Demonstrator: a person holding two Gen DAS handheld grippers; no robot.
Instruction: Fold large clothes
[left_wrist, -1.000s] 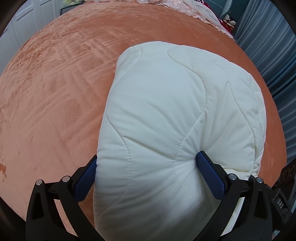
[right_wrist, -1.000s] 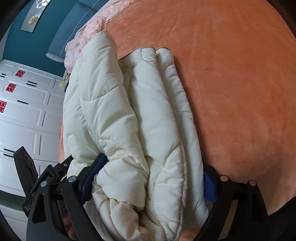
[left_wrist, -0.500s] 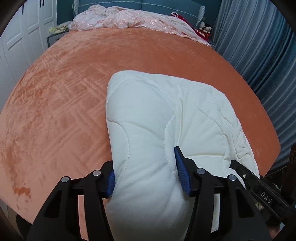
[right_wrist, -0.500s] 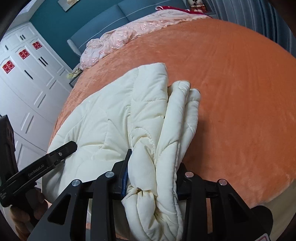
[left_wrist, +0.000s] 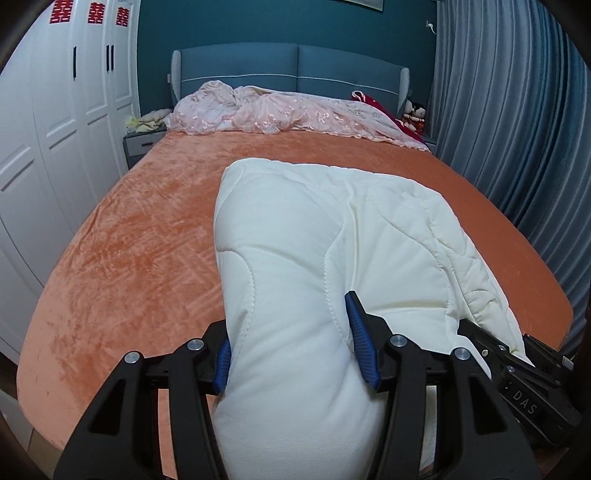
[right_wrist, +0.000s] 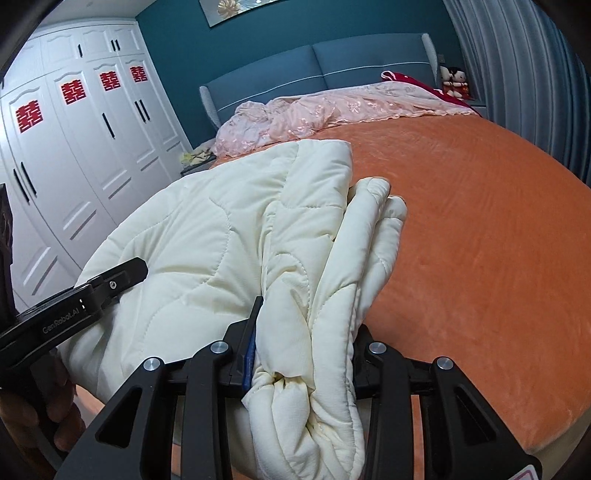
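**Both grippers clamped on the near edge of the quilted garment: keep the hold even**

The cream quilted garment (left_wrist: 332, 236) lies on the orange bed (left_wrist: 140, 240), close to its foot edge and nearer the right side than the left, already doubled into a thick pad. The left gripper (left_wrist: 291, 343) pinches the smooth folded end, its blue pads (left_wrist: 360, 343) sunk into the padding on either side. The right gripper (right_wrist: 303, 350) pinches a bunched stack of several layers at the other near corner; its left blue pad (right_wrist: 250, 350) shows, while the other is hidden behind the fabric.

Judging from the task, the step in hand is to carry this near edge away toward the headboard (left_wrist: 291, 70) and lay it over the far part. To do it well:

- Move both grippers at the same height and pace, so the edge stays straight.
- Mind the right side: the layers there are loose and uneven, and an inner one could slip out.
- Lift enough that the padding clears the bed instead of dragging on the plush cover.
- Stop short of the pink bedding (left_wrist: 288, 114) heaped by the headboard.
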